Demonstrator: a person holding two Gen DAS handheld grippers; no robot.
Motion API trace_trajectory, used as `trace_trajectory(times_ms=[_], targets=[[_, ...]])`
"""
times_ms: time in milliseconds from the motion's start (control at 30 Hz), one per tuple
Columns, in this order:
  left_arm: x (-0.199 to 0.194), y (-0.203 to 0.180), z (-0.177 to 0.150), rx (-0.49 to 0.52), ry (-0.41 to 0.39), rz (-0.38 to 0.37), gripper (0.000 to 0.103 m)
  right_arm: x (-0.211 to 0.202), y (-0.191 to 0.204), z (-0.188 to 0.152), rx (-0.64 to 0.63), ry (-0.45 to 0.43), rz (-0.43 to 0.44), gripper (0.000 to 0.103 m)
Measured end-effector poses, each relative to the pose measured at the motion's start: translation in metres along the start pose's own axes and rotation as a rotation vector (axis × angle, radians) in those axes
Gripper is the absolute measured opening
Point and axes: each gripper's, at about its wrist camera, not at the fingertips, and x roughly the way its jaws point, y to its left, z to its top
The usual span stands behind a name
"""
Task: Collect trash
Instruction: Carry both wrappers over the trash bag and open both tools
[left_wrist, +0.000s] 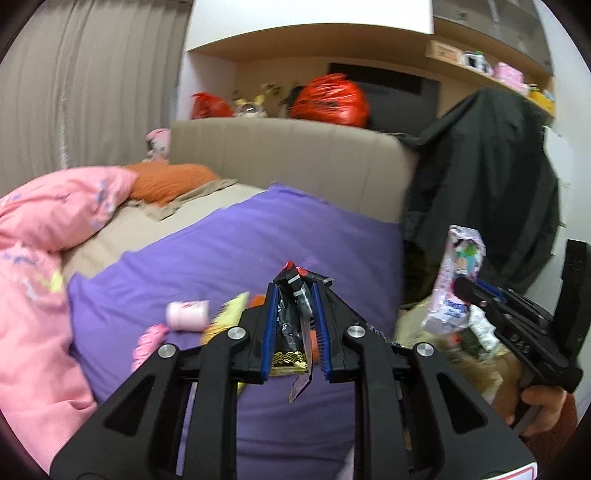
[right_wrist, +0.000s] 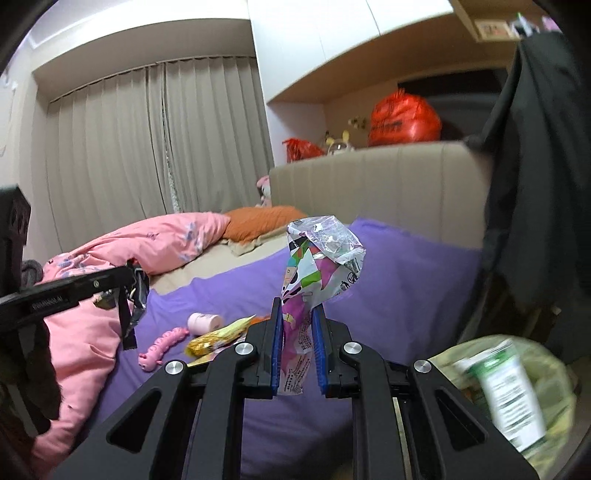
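A: So, what does each gripper have?

B: The left gripper (left_wrist: 295, 295) is clamped on a black foil wrapper (left_wrist: 293, 325), crumpled and glossy, with a red tip at its far end and a gold wave-patterned band at its near end. A loose strip hangs from it.

A: And the other?

B: The right gripper (right_wrist: 298, 317) is clamped on a colourful wrapper (right_wrist: 317, 266), pink and white with cartoon figures. Its upper part is puffed and crinkled, with a silvery inner side showing at the torn top. Both wrappers are held up in the air above the purple sheet (right_wrist: 399, 273) on the bed.

A: What remains on the sheet?

B: A yellow snack wrapper (right_wrist: 218, 338), flat and shiny, lies near the middle. Just left of it are a small pink tub (right_wrist: 205, 322) on its side and a pink caterpillar toy (right_wrist: 162, 345).

A: Anything on the right?

B: At the near right sits a pale green bag (right_wrist: 517, 391), open, with a white and green tube (right_wrist: 511, 402) inside, blurred. A pink duvet (right_wrist: 147, 243) is heaped at the left, and a dark jacket (right_wrist: 535, 166) hangs at the far right.
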Motion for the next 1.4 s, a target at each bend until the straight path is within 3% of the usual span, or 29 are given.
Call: trace_trajectory(times_ms=[400, 567, 767, 1233, 1400], targets=[[-0.002, -0.164, 0.012, 0.231, -0.037, -0.070, 0.018, -0.104, -0.097, -0.003, 0.032, -0.074, -0.118, 0.016], [-0.003, -0.208, 0.008, 0.308, -0.043, -0.093, 0.018, -0.132, -0.117, -0.013, 0.041, -0.090, -0.148, 0.016], [0.001, -0.232, -0.002, 0.331, -0.030, -0.151, 0.019, -0.146, -0.134, -0.026, 0.051, -0.087, -0.148, 0.016], [0.064, -0.258, -0.031, 0.279, 0.127, -0.265, 0.019, -0.151, -0.176, -0.046, 0.088, -0.053, -0.183, 0.016], [0.104, -0.272, -0.039, 0.272, 0.209, -0.341, 0.019, -0.144, -0.196, -0.051, 0.110, -0.031, -0.207, 0.016]])
